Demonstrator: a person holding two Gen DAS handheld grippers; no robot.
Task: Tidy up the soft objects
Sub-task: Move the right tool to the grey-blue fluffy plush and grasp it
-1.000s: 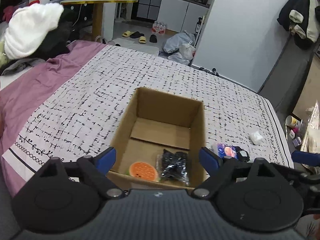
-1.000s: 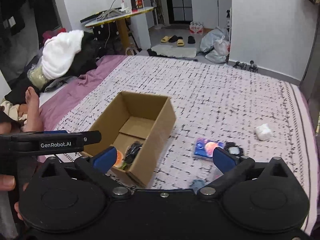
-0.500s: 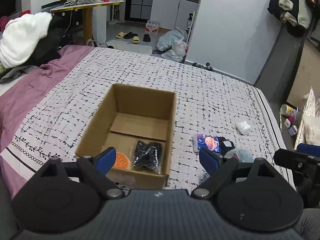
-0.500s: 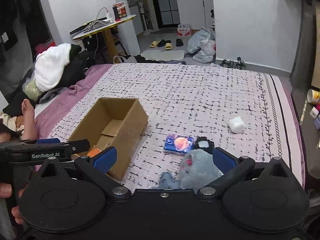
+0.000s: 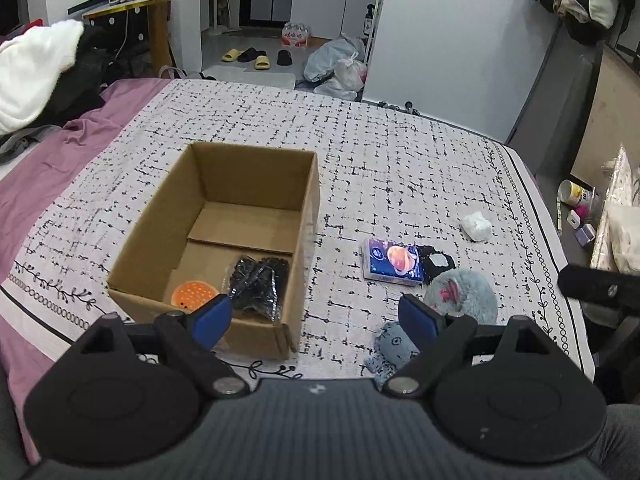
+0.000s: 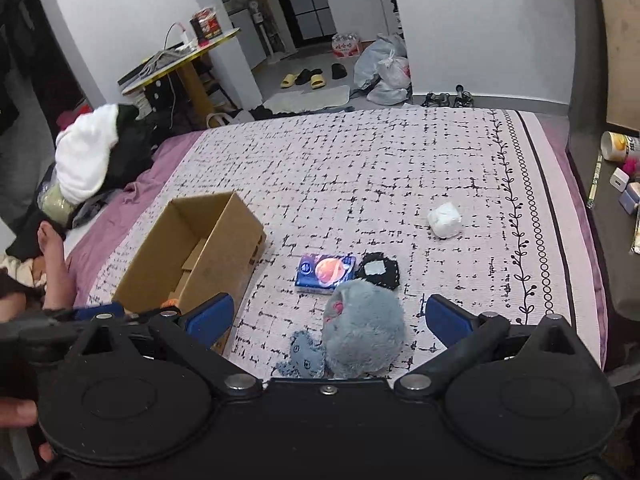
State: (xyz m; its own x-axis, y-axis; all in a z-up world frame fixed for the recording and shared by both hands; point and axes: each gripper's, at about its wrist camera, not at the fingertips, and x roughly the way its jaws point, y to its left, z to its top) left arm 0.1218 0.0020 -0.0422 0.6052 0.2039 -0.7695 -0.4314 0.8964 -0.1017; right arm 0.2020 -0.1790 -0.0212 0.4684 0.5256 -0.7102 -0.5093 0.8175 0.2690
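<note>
An open cardboard box point(image 5: 248, 184) point(image 6: 208, 236) sits on the bed; inside lie an orange round pad point(image 5: 193, 294) and a black packet point(image 5: 258, 280). To its right on the bedspread are a grey-blue plush ball point(image 5: 464, 292) point(image 6: 362, 332), a small blue-grey cloth toy point(image 5: 394, 346) point(image 6: 305, 354), a blue tissue pack point(image 5: 392, 261) point(image 6: 326, 270), a black pouch point(image 5: 436, 264) point(image 6: 378, 270) and a white wad point(image 5: 476, 227) point(image 6: 445, 219). My left gripper point(image 5: 316, 320) is open above the box's near right corner. My right gripper point(image 6: 326, 320) is open, with the plush ball between its fingers, untouched.
The patterned bedspread point(image 6: 380, 168) ends in a purple sheet point(image 5: 52, 160) at left, beside a pile of white and black clothes point(image 6: 96, 156). A person's bare foot point(image 6: 54, 256) rests by the box. A side ledge with small items point(image 6: 620, 168) runs along the right.
Both grippers have shifted right along the bed's near edge. The box slid leftward in both views, and the plush ball and cloth toy came into sight. Both stayed open.
</note>
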